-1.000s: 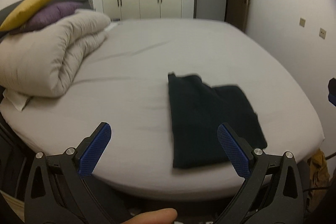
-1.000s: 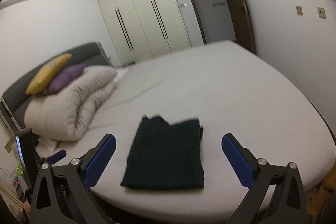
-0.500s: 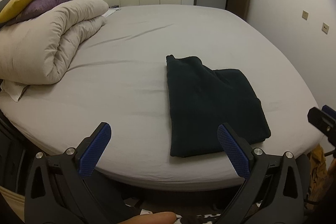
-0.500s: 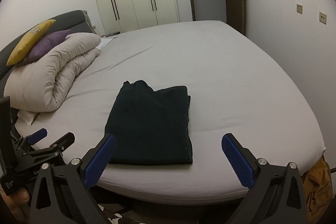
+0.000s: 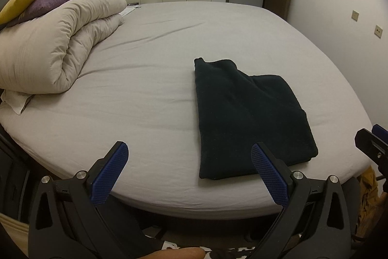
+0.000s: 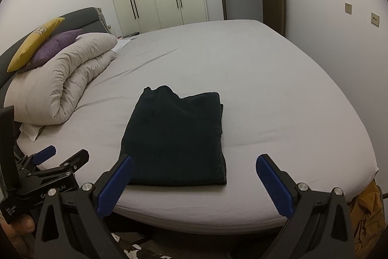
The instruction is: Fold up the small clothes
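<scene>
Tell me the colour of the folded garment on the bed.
Black folded garment, clearest in the right wrist view.

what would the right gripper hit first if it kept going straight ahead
Probably the folded dark garment on the bed: it lies just ahead of the open right gripper, nothing between, though depth is unclear.

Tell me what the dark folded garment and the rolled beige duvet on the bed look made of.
Dark folded garment: probably fleece or terry knit; matte, slightly nubby surface, thick soft edges. Rolled beige duvet: seemingly woven cotton-like shell over padding; puffy roll, fine creases, faint sheen.
</scene>
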A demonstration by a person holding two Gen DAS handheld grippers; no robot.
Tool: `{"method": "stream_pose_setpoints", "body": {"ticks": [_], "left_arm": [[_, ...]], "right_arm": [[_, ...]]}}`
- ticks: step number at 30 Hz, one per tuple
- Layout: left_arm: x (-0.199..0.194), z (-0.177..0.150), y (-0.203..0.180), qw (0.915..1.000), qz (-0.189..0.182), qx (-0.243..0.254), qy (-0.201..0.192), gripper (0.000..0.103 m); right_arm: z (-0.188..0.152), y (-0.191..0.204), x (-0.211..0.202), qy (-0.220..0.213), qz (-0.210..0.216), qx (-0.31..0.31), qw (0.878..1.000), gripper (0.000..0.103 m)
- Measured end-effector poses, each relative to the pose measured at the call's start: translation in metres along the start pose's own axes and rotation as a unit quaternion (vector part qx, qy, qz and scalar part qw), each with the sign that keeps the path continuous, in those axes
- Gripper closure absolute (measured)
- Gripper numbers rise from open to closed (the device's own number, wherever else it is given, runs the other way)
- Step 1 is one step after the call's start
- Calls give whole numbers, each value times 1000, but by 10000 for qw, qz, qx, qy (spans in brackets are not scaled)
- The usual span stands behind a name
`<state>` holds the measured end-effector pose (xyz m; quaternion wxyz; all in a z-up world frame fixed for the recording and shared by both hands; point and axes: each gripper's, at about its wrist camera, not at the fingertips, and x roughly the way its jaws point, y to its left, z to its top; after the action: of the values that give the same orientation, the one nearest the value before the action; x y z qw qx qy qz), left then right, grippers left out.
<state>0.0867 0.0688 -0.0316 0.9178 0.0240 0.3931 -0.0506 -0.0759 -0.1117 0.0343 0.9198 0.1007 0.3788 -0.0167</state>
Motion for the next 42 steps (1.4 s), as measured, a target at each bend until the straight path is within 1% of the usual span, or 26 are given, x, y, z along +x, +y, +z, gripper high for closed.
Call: {"method": "stream_pose_setpoints", "body": {"ticks": [42], "left_arm": [[5, -2, 1, 10000, -29, -25, 35, 0]], "right_arm": [[-7, 7, 6, 87, -6, -79, 9999, 0]]}}
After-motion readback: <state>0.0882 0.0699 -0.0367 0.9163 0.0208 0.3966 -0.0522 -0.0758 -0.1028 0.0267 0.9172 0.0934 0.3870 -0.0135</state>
